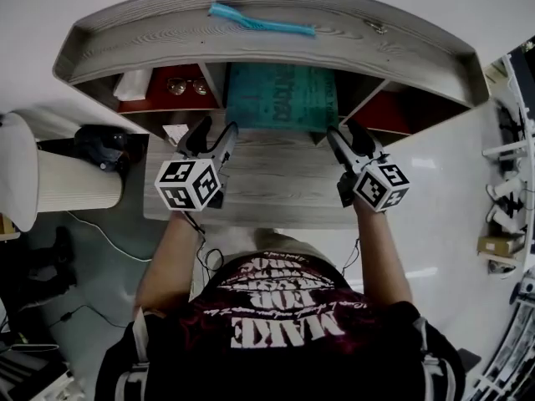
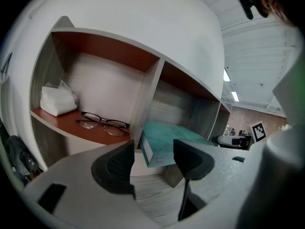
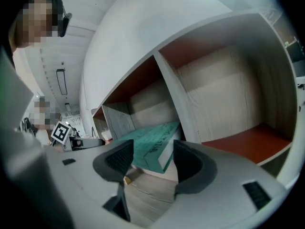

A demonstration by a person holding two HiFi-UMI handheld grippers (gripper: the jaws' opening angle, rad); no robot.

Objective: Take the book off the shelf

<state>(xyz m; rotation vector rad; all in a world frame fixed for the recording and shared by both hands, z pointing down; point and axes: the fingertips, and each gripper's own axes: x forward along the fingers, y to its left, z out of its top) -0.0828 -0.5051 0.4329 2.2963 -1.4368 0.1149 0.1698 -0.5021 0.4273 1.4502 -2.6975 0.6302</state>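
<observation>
**Head view: both grippers at the book, no grasp yet**

Shelf (image 1: pixel 267 36) is the biggest item: curved pale wood-grain unit w/ three cubbies and red-brown inner floors. Below it is the desk (image 1: pixel 267 186), same grey wood grain, flat and matte.

Book (image 1: pixel 282 97) lies flat in the middle cubby. It has a teal cover w/ dark print, and its front edge pokes out past the shelf front, over the desk. Looks like a rigid slab w/ pale page block and squared corners.

Left gripper (image 1: pixel 216 130) is at the book's front-left corner and right gripper (image 1: pixel 345 134) at the front-right. Both have jaws apart. In each gripper view a book corner sits in the gap between ribbed dark pads w/o contact, as far as I can tell.

Step, by my read: approach is done and it's pre-grasp. Next move prob needs each gripper to go fwd onto a corner, close on cover + pages, then pull straight back, level, so the book clears the dividers.

Left cubby holds a crumpled white tissue (image 2: pixel 57 99), soft, and thin dark-framed glasses (image 2: pixel 102 123) beside it. Neither is near the book. On top of the shelf is a slim teal brush (image 1: pixel 261 22).
</observation>
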